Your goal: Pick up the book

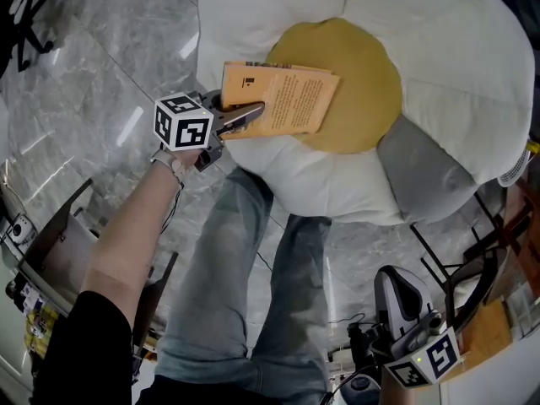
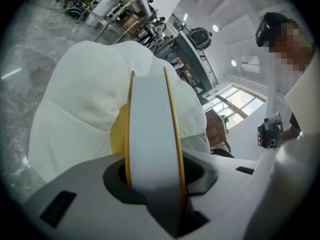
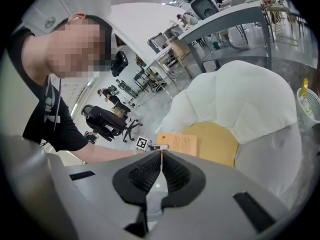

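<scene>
An orange paperback book [image 1: 287, 99] lies on a big flower-shaped cushion [image 1: 447, 57], half on its yellow centre [image 1: 363, 91]. My left gripper [image 1: 247, 116] reaches in from the left and is shut on the book's near-left corner. In the left gripper view the book's white page edge [image 2: 152, 129] stands between the jaws, both orange covers pressed by the pads. The right gripper view shows the book [image 3: 181, 144] far off. My right gripper [image 1: 395, 289] hangs low at the bottom right, away from the cushion, its pads [image 3: 161, 159] closed together on nothing.
The person's legs in jeans [image 1: 245, 285] stand just before the cushion on a grey marble floor [image 1: 101, 66]. A black office chair [image 1: 25, 15] is at the far left, a shelf cart [image 1: 51, 251] at the left, dark racks [image 1: 494, 251] at the right. A mesh bin [image 3: 310, 104] stands beside the cushion.
</scene>
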`<state>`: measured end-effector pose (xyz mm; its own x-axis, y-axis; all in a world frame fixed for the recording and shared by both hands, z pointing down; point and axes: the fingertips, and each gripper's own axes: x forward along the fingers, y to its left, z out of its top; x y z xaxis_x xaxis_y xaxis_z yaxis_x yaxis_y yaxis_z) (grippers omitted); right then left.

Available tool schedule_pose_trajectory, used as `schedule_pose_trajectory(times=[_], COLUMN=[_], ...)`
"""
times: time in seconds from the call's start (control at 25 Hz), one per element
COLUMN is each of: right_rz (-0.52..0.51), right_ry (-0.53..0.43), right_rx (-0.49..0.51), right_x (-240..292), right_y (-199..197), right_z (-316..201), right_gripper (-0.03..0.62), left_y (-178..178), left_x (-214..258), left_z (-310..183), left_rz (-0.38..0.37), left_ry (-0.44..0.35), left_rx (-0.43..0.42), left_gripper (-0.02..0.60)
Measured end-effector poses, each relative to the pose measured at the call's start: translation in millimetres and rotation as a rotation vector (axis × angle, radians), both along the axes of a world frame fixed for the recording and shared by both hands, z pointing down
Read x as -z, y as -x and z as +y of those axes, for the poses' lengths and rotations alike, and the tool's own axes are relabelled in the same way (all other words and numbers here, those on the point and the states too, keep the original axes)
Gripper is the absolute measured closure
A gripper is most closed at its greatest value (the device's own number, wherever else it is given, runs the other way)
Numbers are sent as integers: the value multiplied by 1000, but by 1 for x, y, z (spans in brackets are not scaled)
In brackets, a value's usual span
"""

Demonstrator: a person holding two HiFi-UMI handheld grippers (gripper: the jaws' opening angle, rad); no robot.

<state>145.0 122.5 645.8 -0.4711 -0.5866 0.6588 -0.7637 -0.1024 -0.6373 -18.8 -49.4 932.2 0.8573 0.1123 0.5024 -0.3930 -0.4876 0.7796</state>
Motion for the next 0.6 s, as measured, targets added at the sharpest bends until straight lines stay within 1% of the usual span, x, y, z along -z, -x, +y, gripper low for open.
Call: schedule_pose_trajectory(times=[0.12,0.24,0.44,0.6], right_rz=[3,12,28,12], right_ry=[8,-14,-35,-54], right_rx=[13,21,35,31], right_x=[6,16,40,65], right_y=[3,1,7,12], right_z=[-3,-8,-15,-25], right_gripper=[568,568,568,568], left_y=[1,-5,-10,-16], left_x=[9,26,66,106], left_z=[3,8,9,6], left_rz=[5,38,98,145], left_ry=[4,11,24,28], left_rx=[16,36,86,123], left_gripper=[425,426,426,426])
